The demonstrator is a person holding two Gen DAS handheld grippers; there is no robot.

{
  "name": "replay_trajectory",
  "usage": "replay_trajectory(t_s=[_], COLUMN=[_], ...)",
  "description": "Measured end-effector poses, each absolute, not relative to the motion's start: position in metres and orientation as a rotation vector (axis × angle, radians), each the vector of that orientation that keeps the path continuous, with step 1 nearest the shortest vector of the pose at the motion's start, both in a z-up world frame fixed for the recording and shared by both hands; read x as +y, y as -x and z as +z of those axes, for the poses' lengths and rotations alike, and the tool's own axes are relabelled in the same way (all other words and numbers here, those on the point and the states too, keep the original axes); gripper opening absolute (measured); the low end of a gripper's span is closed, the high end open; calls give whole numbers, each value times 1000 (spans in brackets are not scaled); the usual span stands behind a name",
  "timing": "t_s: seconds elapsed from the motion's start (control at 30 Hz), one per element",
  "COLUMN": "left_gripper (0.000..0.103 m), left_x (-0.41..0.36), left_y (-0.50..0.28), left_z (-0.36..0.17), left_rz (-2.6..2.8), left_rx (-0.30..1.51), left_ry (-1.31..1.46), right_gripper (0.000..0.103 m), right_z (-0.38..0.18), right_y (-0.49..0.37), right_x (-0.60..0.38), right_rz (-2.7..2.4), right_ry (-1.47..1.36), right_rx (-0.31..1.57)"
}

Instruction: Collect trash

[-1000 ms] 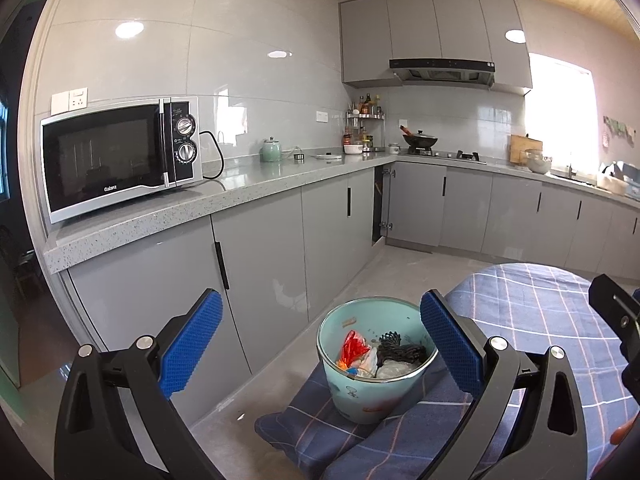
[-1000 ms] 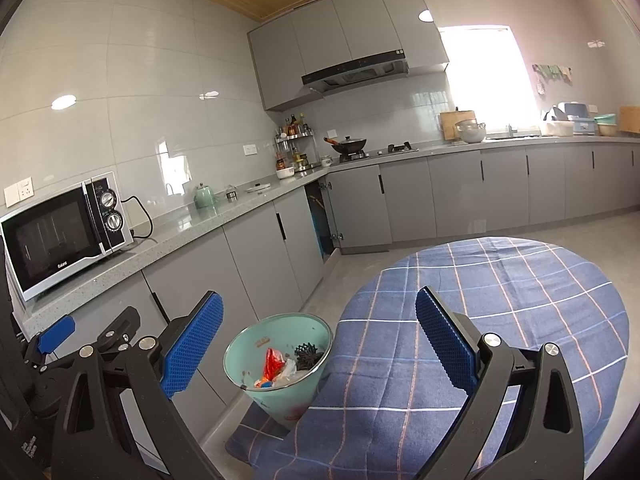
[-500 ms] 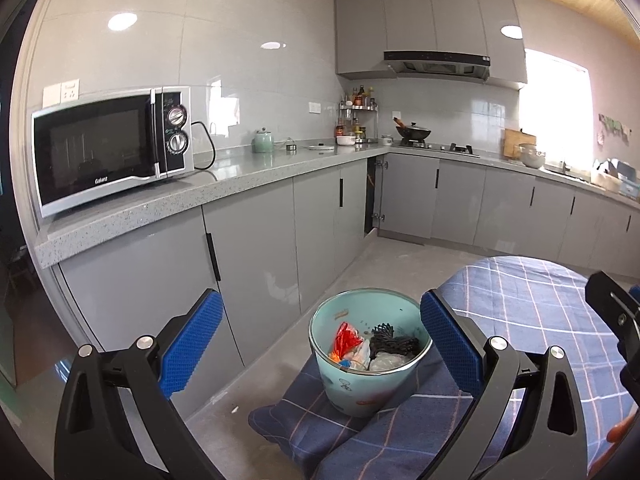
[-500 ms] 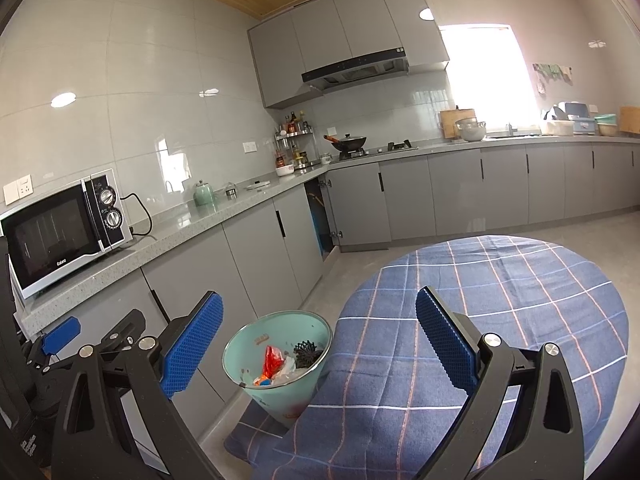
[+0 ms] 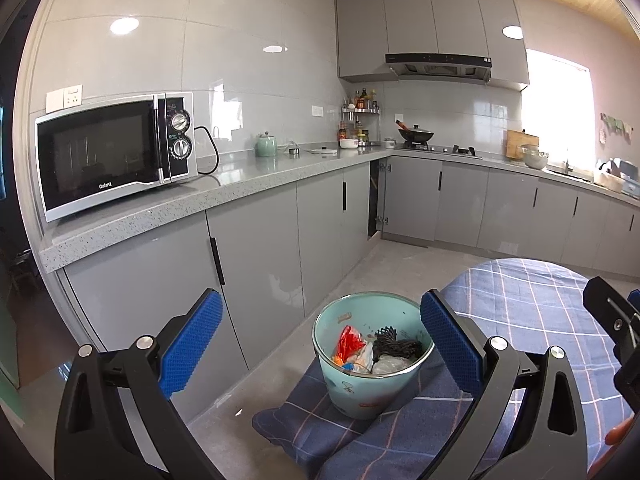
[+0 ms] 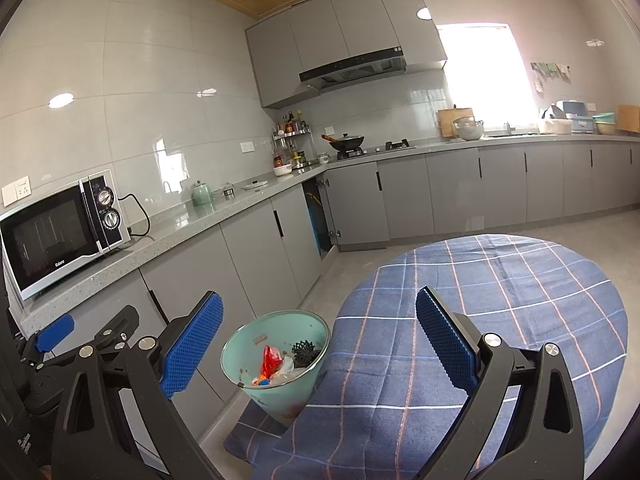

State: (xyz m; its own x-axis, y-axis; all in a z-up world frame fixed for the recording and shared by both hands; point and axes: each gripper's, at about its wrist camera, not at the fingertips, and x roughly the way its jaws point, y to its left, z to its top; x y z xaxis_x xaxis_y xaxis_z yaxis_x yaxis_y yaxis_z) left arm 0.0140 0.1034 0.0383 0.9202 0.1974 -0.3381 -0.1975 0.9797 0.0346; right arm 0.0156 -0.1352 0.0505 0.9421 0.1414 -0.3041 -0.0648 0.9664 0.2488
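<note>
Bin (image 5: pixel 370 372) — between spread left tongs (image 5: pixel 320 344)

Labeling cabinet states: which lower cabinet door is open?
The corner door below the spice rack, left of the stove: it stands ajar with a dark gap and exposed hinges. All other lower doors sit flush.

"Galanz" on microwave (image 5: pixel 116 156) door

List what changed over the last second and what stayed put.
The left gripper dropped slightly and drew closer to the trash bin; the right gripper barely shifted. Nothing was gripped or released. Both stay open and empty, the bin stays beside the plaid-covered table, trash inside.
</note>
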Motion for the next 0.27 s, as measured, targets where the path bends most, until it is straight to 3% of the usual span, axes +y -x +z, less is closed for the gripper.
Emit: replay_trajectory(t_s=[0.27], left_gripper=[98], left_x=[102], left_y=[-18], left_z=[34], left_rz=[210], left_rx=[357], left_ry=[-11], right_gripper=[96], right_z=[50], right_y=[-18], right_x=[-139], right_rz=[97], right_ry=[-240], right_rx=[334])
